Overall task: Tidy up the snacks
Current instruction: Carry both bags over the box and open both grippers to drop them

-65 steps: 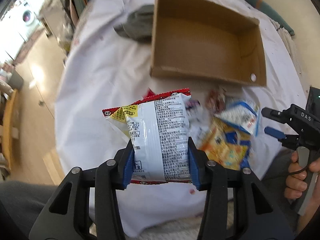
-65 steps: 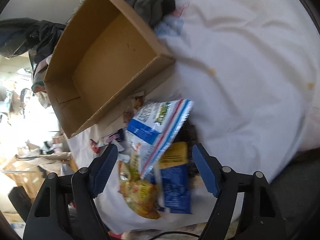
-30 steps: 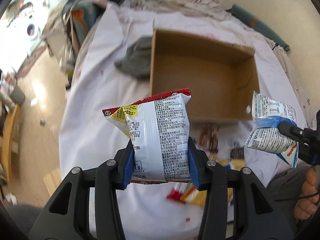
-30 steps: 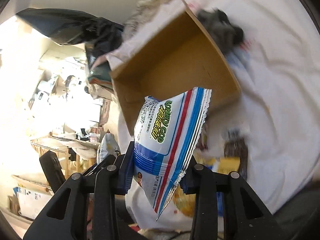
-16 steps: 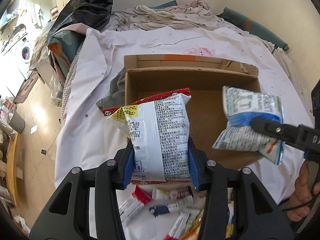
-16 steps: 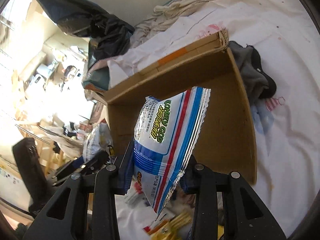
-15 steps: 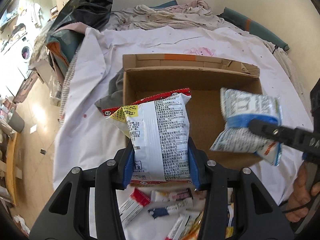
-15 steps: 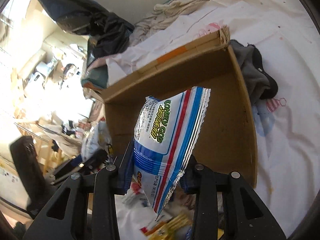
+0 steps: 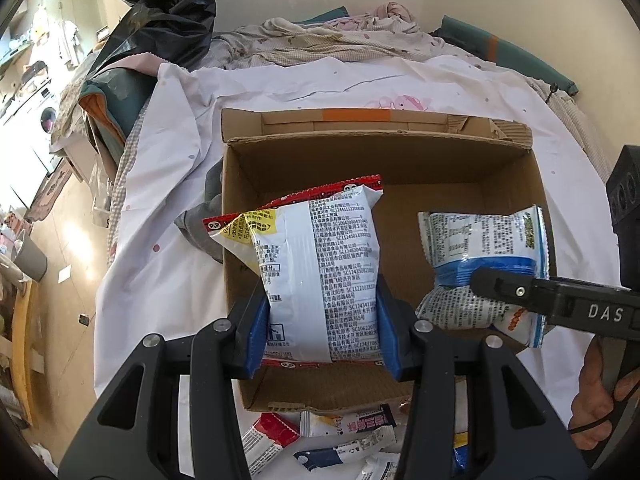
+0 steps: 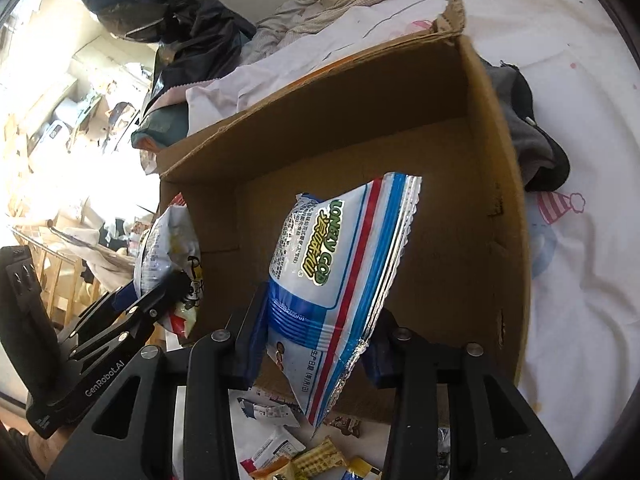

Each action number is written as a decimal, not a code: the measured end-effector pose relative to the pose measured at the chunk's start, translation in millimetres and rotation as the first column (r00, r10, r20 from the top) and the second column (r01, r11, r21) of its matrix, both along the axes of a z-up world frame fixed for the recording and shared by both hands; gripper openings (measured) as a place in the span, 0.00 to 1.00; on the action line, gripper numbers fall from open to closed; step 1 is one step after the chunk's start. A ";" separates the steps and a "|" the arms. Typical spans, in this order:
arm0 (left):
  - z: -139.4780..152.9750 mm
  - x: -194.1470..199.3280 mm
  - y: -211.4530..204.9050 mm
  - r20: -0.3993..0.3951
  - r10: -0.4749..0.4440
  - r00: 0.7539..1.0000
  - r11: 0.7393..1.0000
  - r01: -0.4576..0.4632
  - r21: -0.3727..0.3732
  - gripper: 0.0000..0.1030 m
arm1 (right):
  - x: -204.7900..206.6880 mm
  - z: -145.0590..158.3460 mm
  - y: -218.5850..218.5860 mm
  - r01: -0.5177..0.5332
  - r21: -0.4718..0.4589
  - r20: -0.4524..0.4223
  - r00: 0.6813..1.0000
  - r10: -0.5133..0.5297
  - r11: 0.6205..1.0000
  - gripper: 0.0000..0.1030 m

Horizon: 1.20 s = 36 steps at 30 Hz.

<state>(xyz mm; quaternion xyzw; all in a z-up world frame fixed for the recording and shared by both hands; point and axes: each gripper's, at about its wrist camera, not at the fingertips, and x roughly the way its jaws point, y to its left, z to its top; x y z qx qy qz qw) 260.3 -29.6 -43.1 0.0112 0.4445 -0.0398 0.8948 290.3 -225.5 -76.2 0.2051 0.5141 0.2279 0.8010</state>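
- We hold the left hand-held gripper [image 9: 322,320] clamped on a white snack bag with red trim [image 9: 316,268]; it hangs above the near left part of the open cardboard box [image 9: 404,152] on the bed sheet [image 9: 168,240]
- Right hand-held gripper [image 10: 308,340] grips a blue-striped white snack bag [image 10: 340,268] by its lower half; this bag hangs over the box too, nearer the right wall
- Box floor looks bare in both views; we judge the step in hand to be dropping both bags in
- To do it well: we should lower each bag closer to the floor before letting go; keep the two bags apart so they lie side by side; clear the near wall first, since the bags sit close above it
- Small loose snack packets [image 9: 340,432] lie on the sheet just in front of the box; those remain to be packed
- Writing: "LONELY GOD" in green on the striped bag; "DAS" on the right tool; "GenRobot.AI" on the left tool; the red-trimmed bag's back carries dense Chinese print and SC codes, too small to read surely
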 end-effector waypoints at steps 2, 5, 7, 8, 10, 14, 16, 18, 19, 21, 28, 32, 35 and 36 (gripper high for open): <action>-1.8 0.0 -1.4 -0.008 -0.006 1.000 1.000 0.006 0.000 0.42 | 0.7 -0.7 5.6 -0.019 -0.016 0.001 1.000 0.019 1.000 0.42; -3.2 0.4 -2.1 -0.012 -0.006 1.000 1.000 0.006 0.003 0.42 | -0.6 -3.0 11.2 -0.033 -0.051 0.004 0.999 0.033 0.998 0.43; -2.8 0.3 -1.7 -0.018 -0.003 1.000 1.000 0.003 0.000 0.42 | -1.5 -2.2 14.7 -0.044 -0.065 0.011 0.999 0.045 0.997 0.45; -2.3 0.2 -1.3 -0.025 0.000 1.000 1.000 0.000 -0.012 0.42 | -2.5 -0.5 16.5 -0.056 -0.068 0.019 0.998 0.057 0.996 0.45; -1.1 -0.3 -0.2 -0.034 0.003 0.999 0.999 -0.004 -0.034 0.42 | -4.8 2.2 20.1 -0.068 -0.095 0.038 0.997 0.072 0.993 0.47; -3.0 -0.9 -0.7 -0.041 -0.004 0.999 1.000 0.003 -0.027 0.44 | -4.8 1.7 17.8 -0.051 -0.108 0.040 0.998 0.056 0.993 0.48; -5.4 -1.3 -1.4 -0.051 -0.006 0.999 1.000 0.005 -0.019 0.49 | -3.1 2.5 16.2 -0.036 -0.114 0.043 0.998 0.041 0.993 0.51; -5.2 -2.1 -1.0 -0.051 -0.001 0.999 1.000 0.000 -0.018 0.60 | -2.7 3.9 13.2 -0.014 -0.130 0.053 0.998 0.021 0.991 0.59; -4.3 -2.7 -0.9 -0.047 -0.001 0.999 1.000 0.000 -0.020 0.64 | -3.6 5.3 11.6 -0.003 -0.142 0.063 0.998 0.012 0.990 0.61; -1.4 -4.6 -0.4 -0.031 -0.004 1.000 1.000 0.004 -0.027 0.78 | -6.2 14.6 11.2 0.035 -0.218 0.126 0.992 -0.007 0.975 0.63; 3.6 -7.4 3.7 -0.012 -0.004 1.000 0.999 0.003 -0.046 0.80 | -14.4 42.2 3.8 0.113 -0.241 0.274 0.961 -0.044 0.964 0.89; 3.9 -10.1 6.4 -0.010 0.003 1.000 0.999 -0.003 -0.041 0.80 | -14.8 39.1 -1.5 0.109 -0.215 0.238 0.970 -0.056 0.970 0.89; 6.6 -15.0 9.5 0.003 0.006 1.000 0.999 -0.006 -0.036 0.80 | -15.7 43.5 -1.1 0.110 -0.210 0.245 0.968 -0.056 0.971 0.89; 7.9 -17.0 11.3 0.007 0.008 1.000 0.999 -0.008 -0.036 0.80 | -17.3 45.9 -0.7 0.112 -0.213 0.250 0.967 -0.057 0.971 0.89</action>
